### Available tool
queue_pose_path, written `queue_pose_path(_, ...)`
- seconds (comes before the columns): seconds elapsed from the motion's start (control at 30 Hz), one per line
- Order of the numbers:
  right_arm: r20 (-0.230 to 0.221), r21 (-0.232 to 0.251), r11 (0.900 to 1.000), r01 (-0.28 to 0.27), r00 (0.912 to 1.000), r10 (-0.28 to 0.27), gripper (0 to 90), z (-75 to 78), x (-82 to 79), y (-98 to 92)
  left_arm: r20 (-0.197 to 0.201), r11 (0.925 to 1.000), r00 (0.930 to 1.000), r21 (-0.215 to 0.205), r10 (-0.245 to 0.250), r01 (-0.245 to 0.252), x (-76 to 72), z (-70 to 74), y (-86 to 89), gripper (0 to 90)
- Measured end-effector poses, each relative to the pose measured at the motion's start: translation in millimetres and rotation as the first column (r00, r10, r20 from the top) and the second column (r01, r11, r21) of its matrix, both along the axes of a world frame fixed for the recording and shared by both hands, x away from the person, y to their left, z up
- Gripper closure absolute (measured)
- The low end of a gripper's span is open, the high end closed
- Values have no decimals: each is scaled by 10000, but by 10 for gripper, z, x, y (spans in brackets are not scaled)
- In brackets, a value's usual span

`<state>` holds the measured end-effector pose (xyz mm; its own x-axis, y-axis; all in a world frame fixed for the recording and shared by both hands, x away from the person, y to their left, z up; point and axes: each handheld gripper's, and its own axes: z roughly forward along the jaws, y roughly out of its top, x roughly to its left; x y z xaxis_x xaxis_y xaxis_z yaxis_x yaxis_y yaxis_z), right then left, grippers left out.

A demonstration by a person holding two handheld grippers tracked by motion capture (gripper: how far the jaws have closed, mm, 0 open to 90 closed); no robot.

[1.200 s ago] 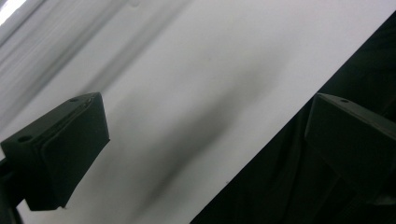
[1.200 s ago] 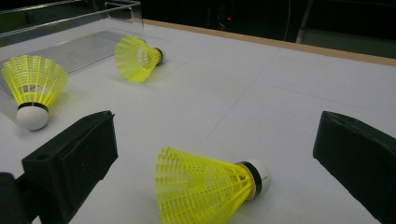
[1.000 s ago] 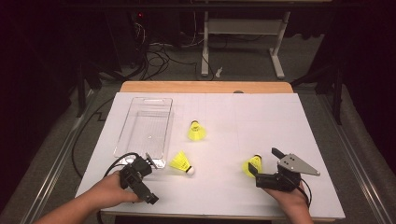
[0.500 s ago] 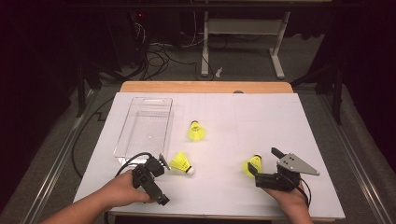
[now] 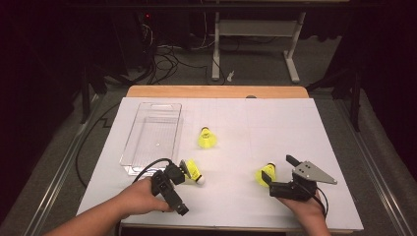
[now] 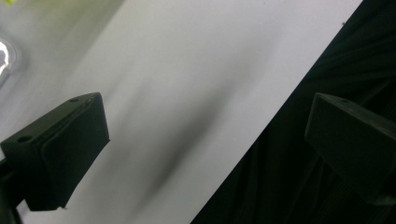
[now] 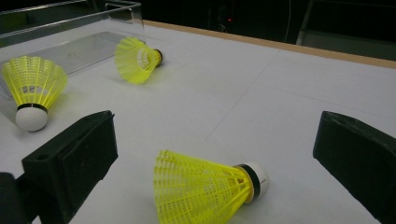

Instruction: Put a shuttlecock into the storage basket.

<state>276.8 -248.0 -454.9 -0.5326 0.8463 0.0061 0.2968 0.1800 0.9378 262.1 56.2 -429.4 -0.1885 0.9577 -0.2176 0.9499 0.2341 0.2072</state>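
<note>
Shuttlecock [image 7: 205,189] lies between right gripper's [image 7: 215,154] spread jaws, untouched.

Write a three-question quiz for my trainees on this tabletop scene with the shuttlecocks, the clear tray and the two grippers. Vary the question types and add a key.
1. How many yellow shuttlecocks lie on the white table top?
2. True or false: one shuttlecock lies inside the clear tray.
3. Which gripper has a shuttlecock lying between its open jaws? A) left gripper B) right gripper C) both

Key
1. Three: left shuttlecock, middle shuttlecock, right shuttlecock.
2. False; the tray holds none.
3. B; the right gripper view shows it.
</note>
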Motion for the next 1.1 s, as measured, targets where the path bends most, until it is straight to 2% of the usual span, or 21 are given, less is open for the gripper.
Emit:
queue_pose_path(0.07, 42, -8, 10000, -22, 10000, 22, 5, 2, -3, -2, -63, 9998, 9998, 17, 192, -192, 2, 25, -42, 5)
queue_pose_path(0.1, 38, 1, 10000, 1, 10000, -1, 4, 5, -9, -2, 52, 9997, 9997, -41, -254, 254, 14, 38, -33, 5)
queue_pose_path(0.2, 14, 26, 10000, 18, 10000, -18, 4, 8, -17, -4, 69, 9993, 9993, -1, -369, 369, 29, 57, -39, 5)
queue_pose_path(0.23, 25, 25, 10000, 17, 10000, -17, 4, 9, -18, -5, -67, 10000, 10000, -10, -34, 34, 34, 76, -68, 5)
queue_pose_path(0.33, 9, 29, 10000, 24, 10000, -24, 4, 8, -17, -4, 18, 9997, 9997, -11, -237, 237, 66, 119, -73, 6)
queue_pose_path(0.4, 16, 30, 10000, 21, 10000, -21, 4, 5, -12, -3, -45, 9998, 9999, -85, -163, 163, 85, 156, -87, 15)
queue_pose_path(0.43, 14, 31, 10000, 13, 10000, -14, 4, 4, -10, -5, -108, 9998, 9999, -206, 24, -26, 91, 176, -108, 18)
queue_pose_path(0.47, 13, 43, 10000, 10, 10000, -10, 4, 5, -10, -4, -76, 9997, 9998, -175, -169, 168, 101, 189, -98, 22)
queue_pose_path(0.5, 11, 56, 10000, 9, 10000, -9, 4, 5, -11, -4, -44, 9998, 9999, -153, -94, 93, 109, 206, -108, 25)
queue_pose_path(0.53, -14, 61, 10000, 12, 10000, -12, 4, 6, -13, -5, 39, 9995, 9997, -177, -246, 247, 114, 220, -102, 38)
queue_pose_path(0.63, -15, 88, 10000, 9, 10000, -9, 4, 6, -13, -8, 63, 9999, 10000, -137, -63, 64, 123, 277, -135, 78)
queue_pose_path(0.73, -2, 113, 9999, 25, 10000, -25, 4, 6, -13, -9, 208, 9996, 9998, -288, -73, 79, 145, 331, -149, 121)
queue_pose_path(0.8, -2, 114, 9999, 21, 10000, -21, 4, 6, -14, -9, 209, 9992, 9997, -398, 89, -80, 166, 368, -164, 152)
queue_pose_path(0.83, 10, 108, 9999, 8, 10000, -9, 4, 6, -13, -10, 242, 9994, 9995, -295, 209, -201, 183, 382, -171, 158)
queue_pose_path(0.97, 3, 133, 9999, 18, 10000, -18, 4, 8, -16, -9, 487, 9977, 9970, -369, 595, -577, 285, 401, -182, 178)
queue_pose_path(1.03, 3, 141, 9999, 21, 10000, -21, 4, 9, -16, -10, 421, 9960, 9958, -411, 810, -792, 324, 424, -190, 179)
queue_pose_path(1.1, 14, 126, 9999, 18, 10000, -19, 4, 9, -14, -11, 496, 9972, 9973, -538, 546, -519, 366, 438, -164, 183)
